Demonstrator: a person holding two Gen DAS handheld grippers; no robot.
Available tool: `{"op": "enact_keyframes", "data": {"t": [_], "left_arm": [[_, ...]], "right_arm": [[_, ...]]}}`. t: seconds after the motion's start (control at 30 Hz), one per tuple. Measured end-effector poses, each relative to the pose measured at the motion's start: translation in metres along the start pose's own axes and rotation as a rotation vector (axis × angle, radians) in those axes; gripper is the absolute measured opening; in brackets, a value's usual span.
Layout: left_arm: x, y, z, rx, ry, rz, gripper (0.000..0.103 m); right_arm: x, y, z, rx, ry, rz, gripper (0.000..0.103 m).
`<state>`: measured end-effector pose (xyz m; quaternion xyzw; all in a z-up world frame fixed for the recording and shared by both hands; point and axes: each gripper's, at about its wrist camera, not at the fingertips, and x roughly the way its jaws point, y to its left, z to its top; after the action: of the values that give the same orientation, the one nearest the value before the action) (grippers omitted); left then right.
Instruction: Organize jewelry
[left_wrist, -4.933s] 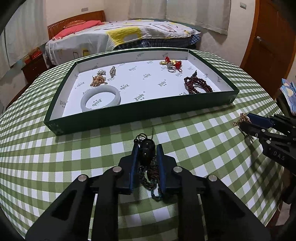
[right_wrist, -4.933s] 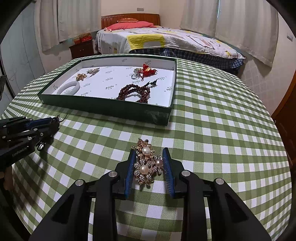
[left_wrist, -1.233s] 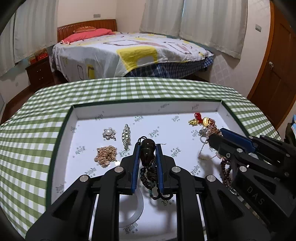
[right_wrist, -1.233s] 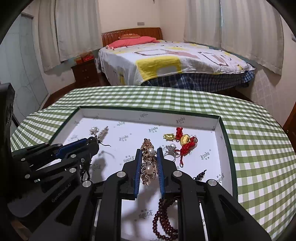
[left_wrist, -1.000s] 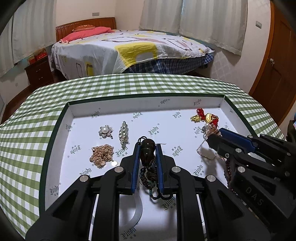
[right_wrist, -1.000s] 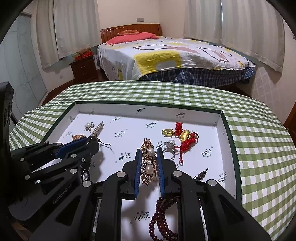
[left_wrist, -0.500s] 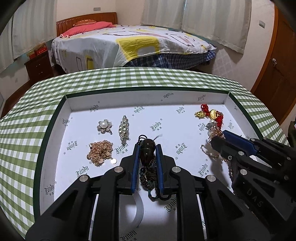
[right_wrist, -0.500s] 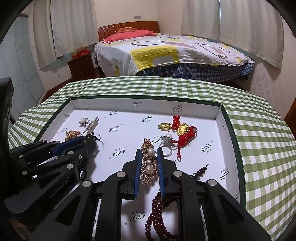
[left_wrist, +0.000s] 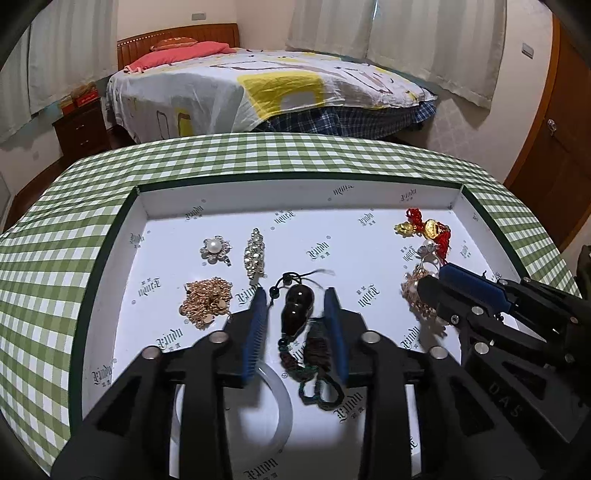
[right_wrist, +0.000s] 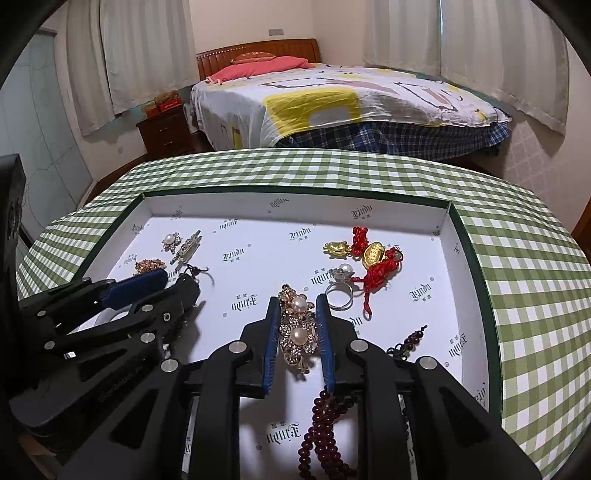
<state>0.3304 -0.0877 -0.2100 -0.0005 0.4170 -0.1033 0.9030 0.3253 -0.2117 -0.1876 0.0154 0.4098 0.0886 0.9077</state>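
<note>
White card printed with a small repeated logo lines the shallow dark-green tray (left_wrist: 110, 266), which sits on a table under a green-and-white gingham tablecloth (left_wrist: 280, 155).

In the left wrist view the tray holds a pearl flower brooch (left_wrist: 215, 250) and a rhinestone bar pin (left_wrist: 255, 254) at about ten o'clock, a heap of gold chain (left_wrist: 207, 302) at nine, a red-corded gold charm (left_wrist: 424, 229) at two, and a pale jade bangle (left_wrist: 280, 402) at six, partly under the gripper. In the right wrist view a pearl ring (right_wrist: 341, 291) lies just beside the red cord, and a string of dark red beads (right_wrist: 321, 424) runs off at five o'clock.

The left gripper (left_wrist: 295, 314) has its jaws opening. The dark gourd pendant (left_wrist: 293, 314) with its braided cord lies between them, with a clear gap to the pad at nine o'clock; the cord lies close along the other pad.

The right gripper (right_wrist: 295, 317) is also opening, only slightly. The gold pearl brooch (right_wrist: 297, 328) sits between its blue pads (right_wrist: 272, 332), tilted and spilling past their tips at twelve o'clock; whether they still press it I cannot tell.
</note>
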Motion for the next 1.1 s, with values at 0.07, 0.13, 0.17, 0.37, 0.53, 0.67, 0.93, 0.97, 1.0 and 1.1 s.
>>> {"op": "enact_keyframes", "data": {"t": [0.07,0.13,0.17,0.37,0.53,0.67,0.93,0.97,1.0,1.1], "left_arm": [[-0.001,0.000,-0.001,0.001,0.000,-0.001,0.034],[-0.002,0.001,-0.002,0.002,-0.001,-0.001,0.040],[-0.004,0.002,-0.002,0.001,-0.006,0.001,0.046],[-0.008,0.006,-0.002,-0.025,-0.014,0.000,0.057],[-0.012,0.005,-0.004,-0.008,-0.021,0.009,0.063],[-0.019,0.005,-0.004,-0.012,-0.039,0.018,0.074],[-0.041,-0.004,-0.009,0.032,-0.075,0.043,0.081],[-0.046,-0.005,-0.010,0.039,-0.086,0.055,0.082],[-0.049,-0.005,-0.011,0.042,-0.092,0.060,0.085],[-0.058,-0.004,-0.018,0.036,-0.095,0.072,0.089]], "right_arm": [[0.000,0.000,0.000,0.000,0.001,0.000,0.021],[0.000,0.000,0.000,0.002,0.002,0.002,0.023],[0.000,-0.001,0.000,0.005,0.002,0.001,0.031],[-0.006,-0.006,0.000,0.026,-0.014,-0.014,0.043],[-0.010,-0.009,0.000,0.027,-0.023,-0.025,0.046],[-0.017,-0.014,-0.001,0.046,-0.039,-0.037,0.053],[-0.033,-0.017,-0.007,0.070,-0.057,-0.056,0.057],[-0.037,-0.017,-0.009,0.077,-0.064,-0.067,0.062],[-0.039,-0.018,-0.010,0.082,-0.068,-0.073,0.066],[-0.047,-0.019,-0.015,0.096,-0.078,-0.102,0.068]]}}
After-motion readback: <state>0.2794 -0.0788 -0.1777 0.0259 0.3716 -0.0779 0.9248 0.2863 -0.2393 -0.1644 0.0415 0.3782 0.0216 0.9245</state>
